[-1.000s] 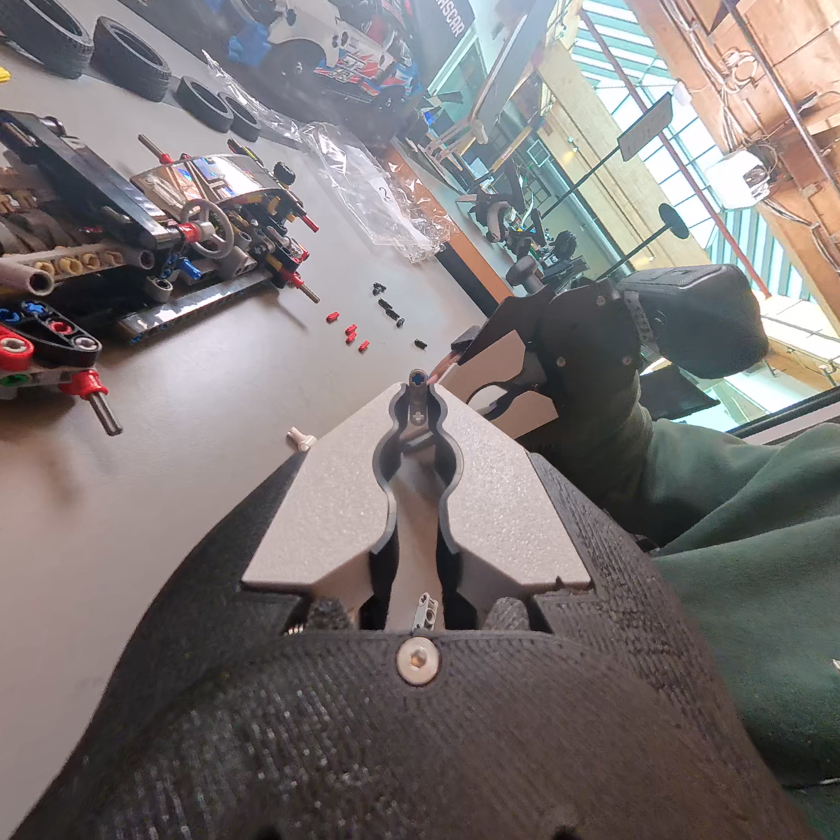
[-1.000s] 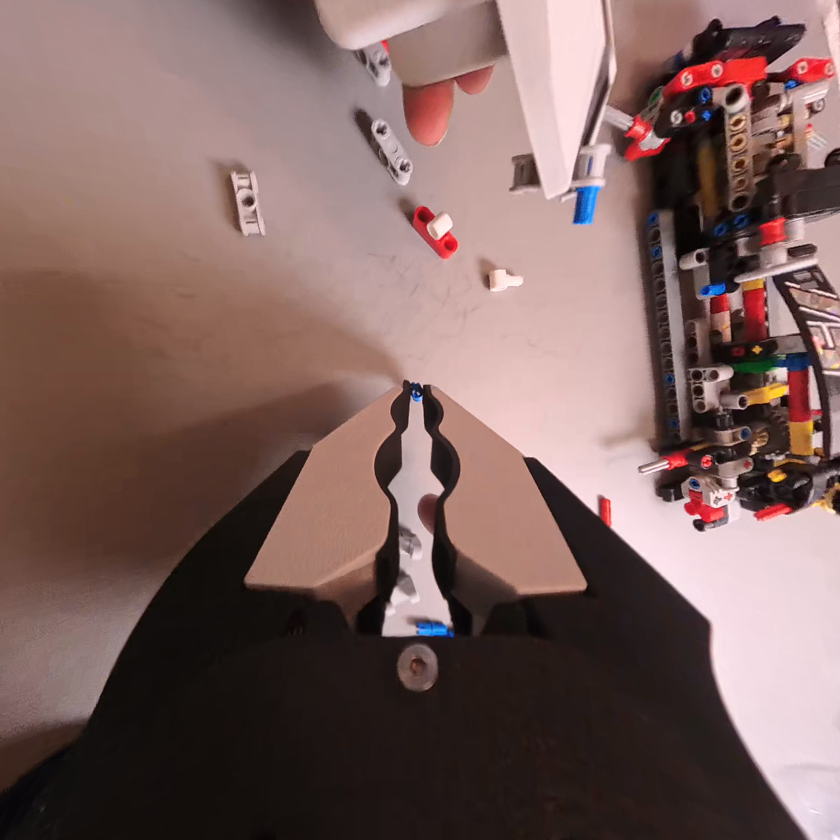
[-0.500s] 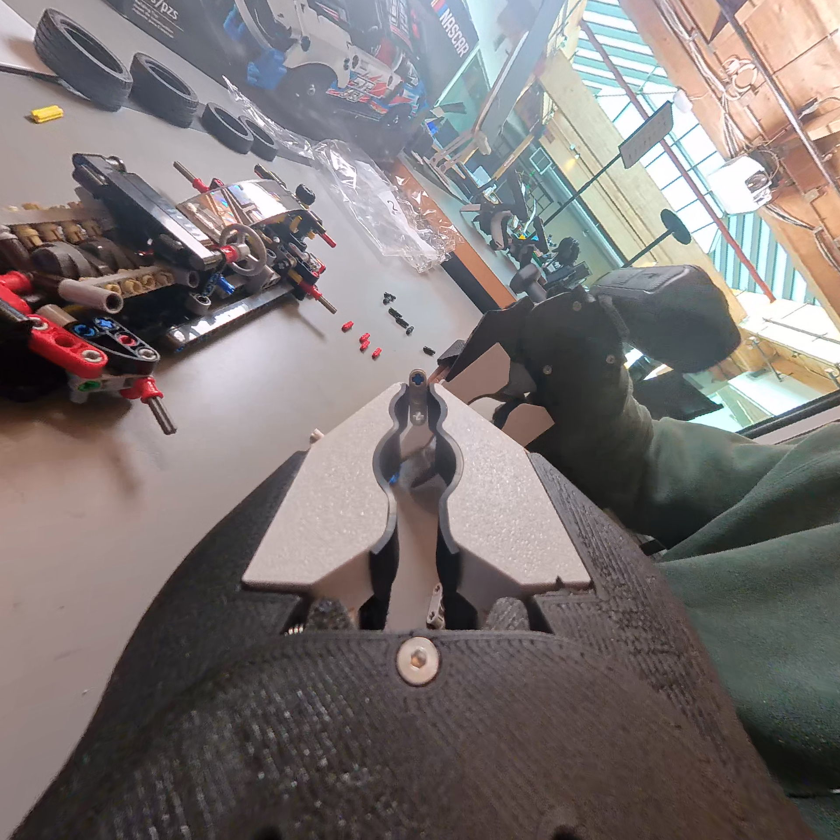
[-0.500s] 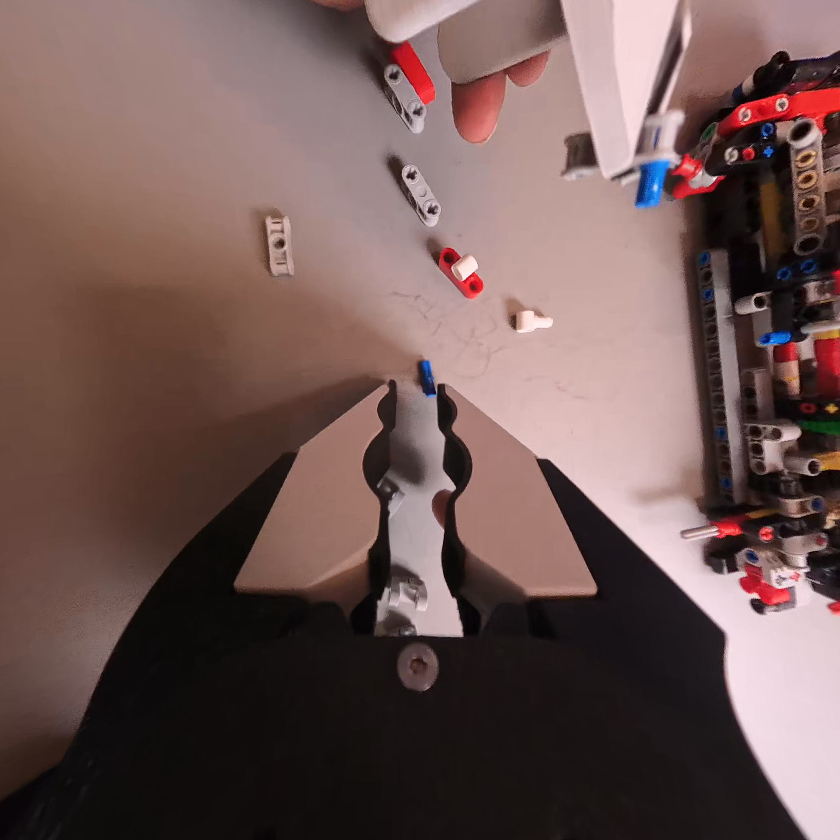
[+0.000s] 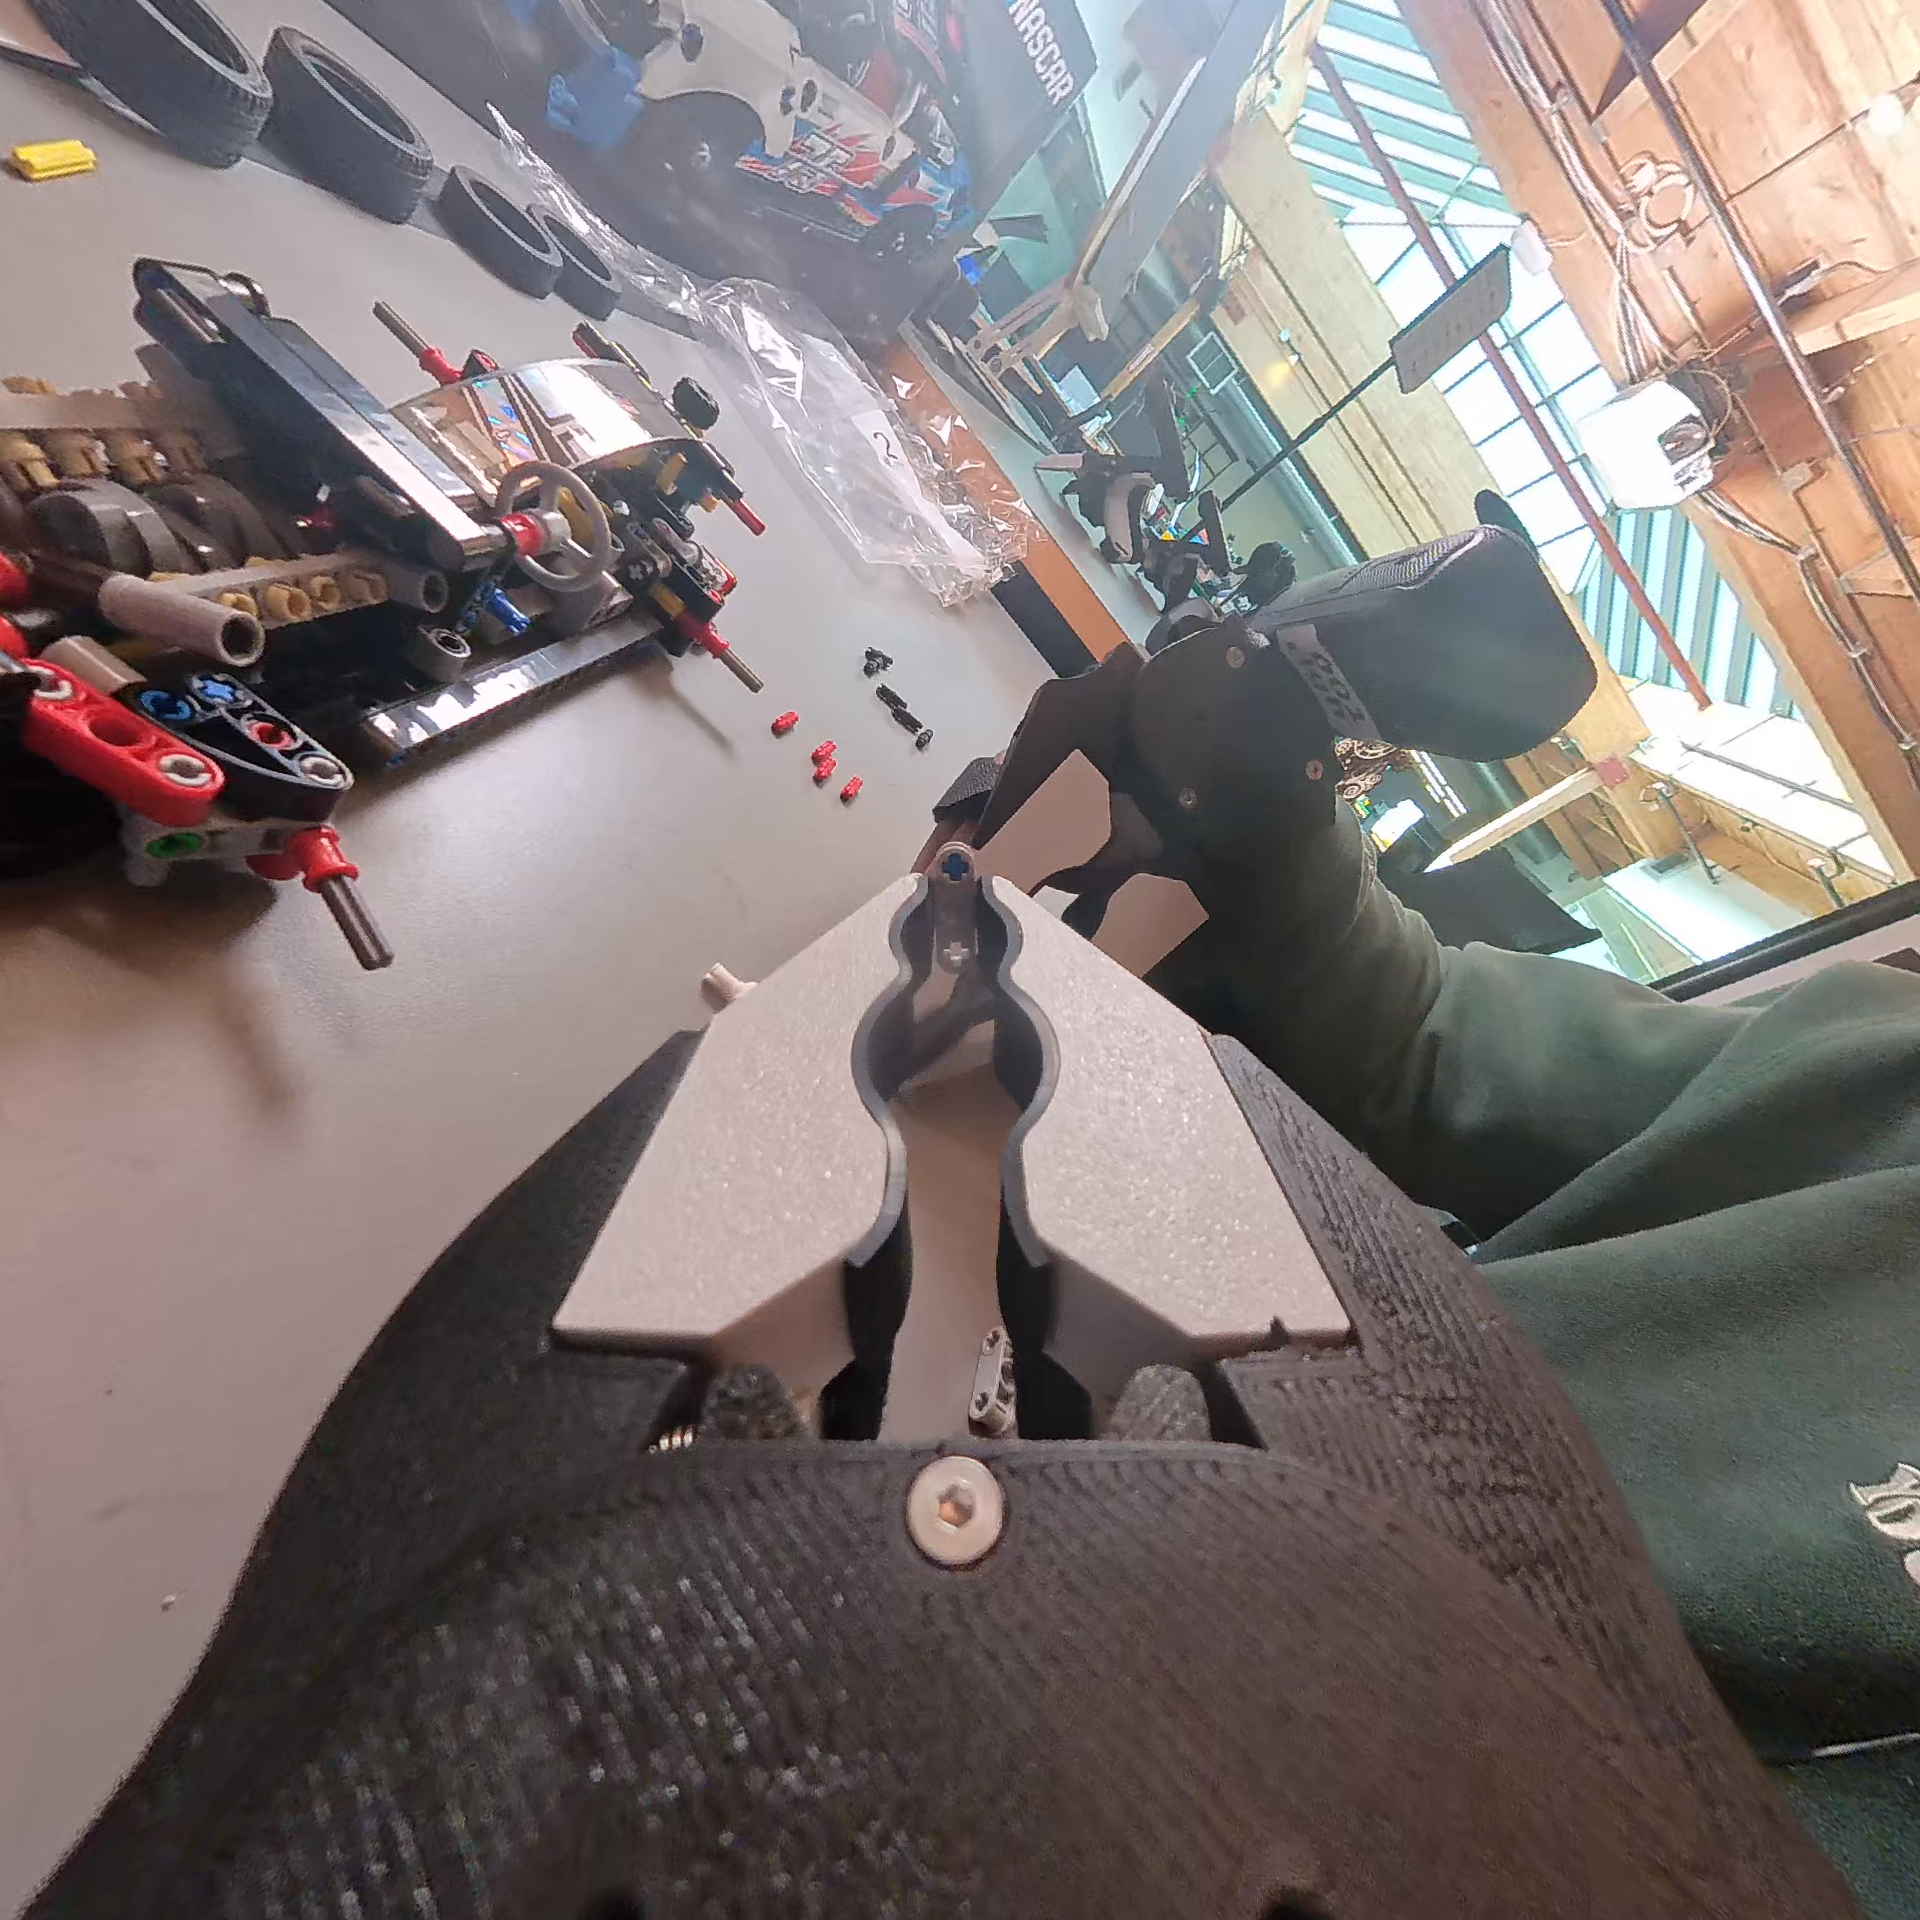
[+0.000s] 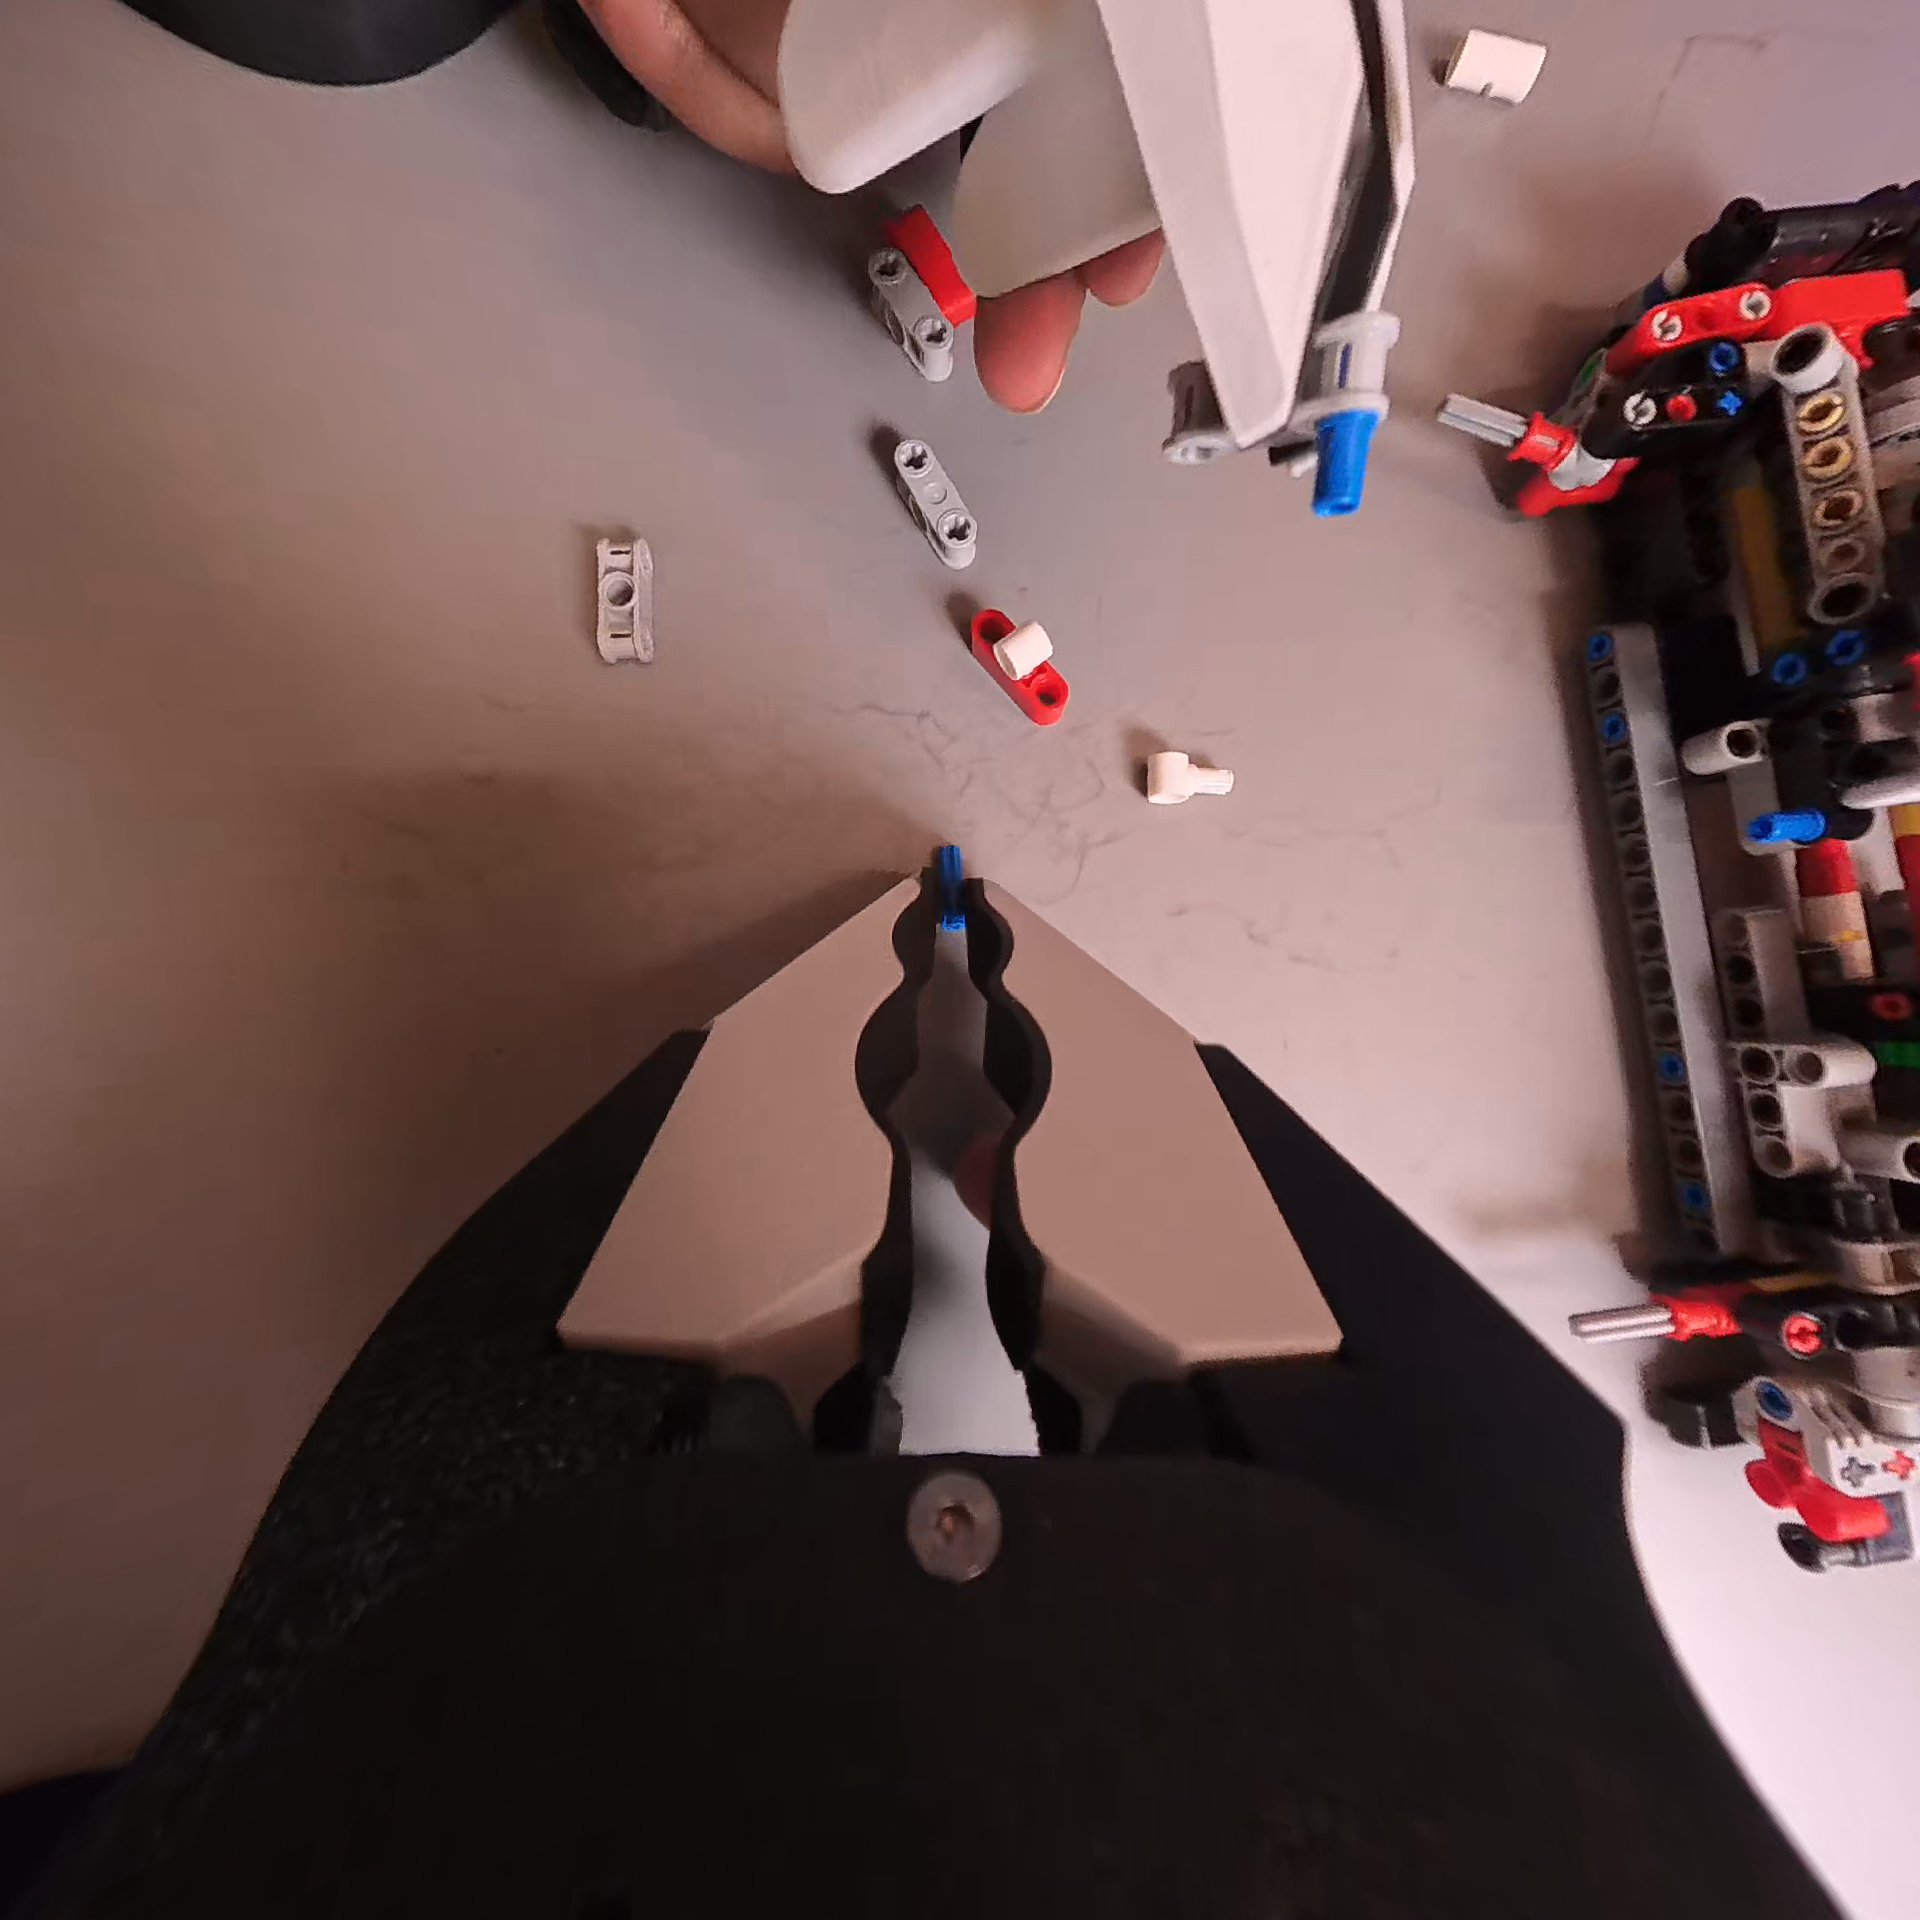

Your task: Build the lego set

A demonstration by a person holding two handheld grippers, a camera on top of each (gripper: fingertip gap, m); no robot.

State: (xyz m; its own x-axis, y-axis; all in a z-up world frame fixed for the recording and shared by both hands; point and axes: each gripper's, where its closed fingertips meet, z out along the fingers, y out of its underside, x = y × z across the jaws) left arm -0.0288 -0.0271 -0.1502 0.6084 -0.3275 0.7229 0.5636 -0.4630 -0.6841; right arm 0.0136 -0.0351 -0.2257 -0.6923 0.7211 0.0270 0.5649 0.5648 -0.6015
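My left gripper [image 5: 954, 902] is shut on a thin grey connector [image 5: 954, 935] with a blue pin in its tip. From the right wrist view, this gripper [image 6: 1320, 384] hovers over the table at the top, with the grey connector [image 6: 1351, 348] and blue pin [image 6: 1337, 468] sticking out. My right gripper [image 6: 950, 885] is shut on a small blue pin [image 6: 948, 894] low over the table. It also shows in the left wrist view [image 5: 997, 821], just beyond my left fingertips. The half-built car [image 5: 416, 540] lies to the left, and at the right edge in the right wrist view [image 6: 1787, 831].
Loose parts lie ahead of my right gripper: a grey beam [image 6: 933, 502], a red beam with a white pin [image 6: 1018, 665], a white pin [image 6: 1184, 777], a grey connector [image 6: 623, 597]. Tyres [image 5: 343, 125], a plastic bag [image 5: 862, 447], and red pins [image 5: 821, 764] lie farther off. One gripper's finger ends stand about 9 centimetres off the other's.
Half a second ago my right gripper stood open with the blue pin on the table before it; it has shut on the pin again. The left gripper has shifted slightly.
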